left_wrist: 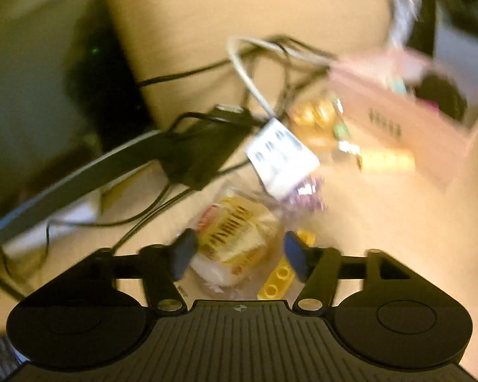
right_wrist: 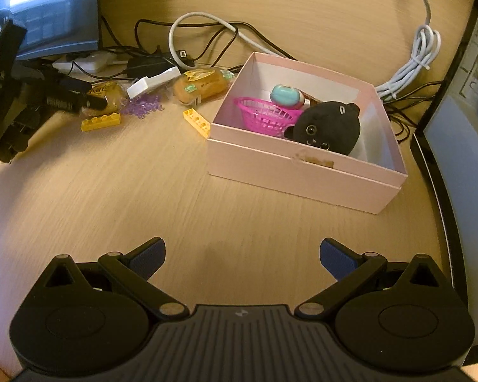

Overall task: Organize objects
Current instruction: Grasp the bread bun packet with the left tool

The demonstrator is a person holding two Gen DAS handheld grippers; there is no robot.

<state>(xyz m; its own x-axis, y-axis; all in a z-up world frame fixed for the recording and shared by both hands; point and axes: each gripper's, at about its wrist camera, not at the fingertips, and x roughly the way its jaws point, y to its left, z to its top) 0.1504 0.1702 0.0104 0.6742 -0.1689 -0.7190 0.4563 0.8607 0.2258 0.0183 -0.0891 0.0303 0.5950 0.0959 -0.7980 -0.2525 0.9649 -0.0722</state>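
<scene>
My left gripper (left_wrist: 237, 254) is open, its jaws on either side of a wrapped pastry (left_wrist: 235, 238); whether they touch it is blurred. A yellow brick (left_wrist: 278, 278) lies just under it. In the right wrist view the left gripper (right_wrist: 89, 100) reaches that same pastry (right_wrist: 110, 95) beside a yellow brick (right_wrist: 101, 122). A pink box (right_wrist: 302, 165) holds a black plush (right_wrist: 329, 127), a pink basket (right_wrist: 264, 116) and a teal toy (right_wrist: 285, 95). My right gripper (right_wrist: 242, 258) is open and empty above bare desk.
On the desk lie a second wrapped pastry (right_wrist: 202, 86), another yellow brick (right_wrist: 197, 120), purple beads (right_wrist: 143, 106), a white adapter (right_wrist: 153, 82), tangled cables (right_wrist: 207, 28) and a coiled white cable (right_wrist: 413, 60). A monitor (right_wrist: 51, 9) stands at the back left.
</scene>
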